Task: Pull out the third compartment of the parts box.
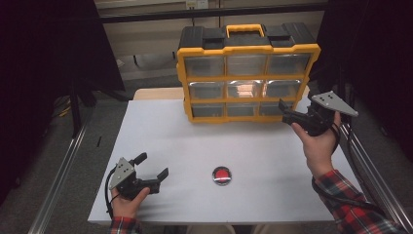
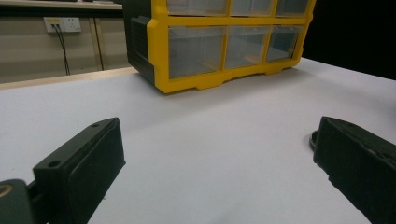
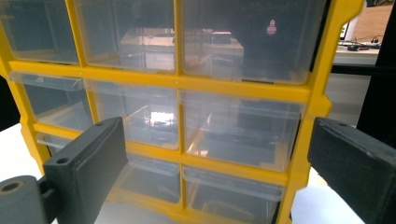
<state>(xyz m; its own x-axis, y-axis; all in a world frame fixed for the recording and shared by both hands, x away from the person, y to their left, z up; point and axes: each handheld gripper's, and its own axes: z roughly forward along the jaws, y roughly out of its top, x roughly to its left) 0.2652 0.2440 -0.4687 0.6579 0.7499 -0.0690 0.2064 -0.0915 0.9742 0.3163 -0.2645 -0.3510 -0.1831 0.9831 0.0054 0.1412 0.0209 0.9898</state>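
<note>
On the white table (image 1: 160, 131), the open right gripper (image 1: 287, 111) nears the organizer (image 1: 246, 73)'s bottom-right drawer (image 3: 233, 196); a skewed pinch could slip off.

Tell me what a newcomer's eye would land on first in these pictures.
First comes the yellow-and-black drawer cabinet standing at the far edge of the white table, with its three rows of clear drawers. Next is the small red-topped round thing lying alone near the front middle of the table. The right gripper is raised with open jaws close to the cabinet's lower right corner, while the left gripper sits open near the front left.
</note>
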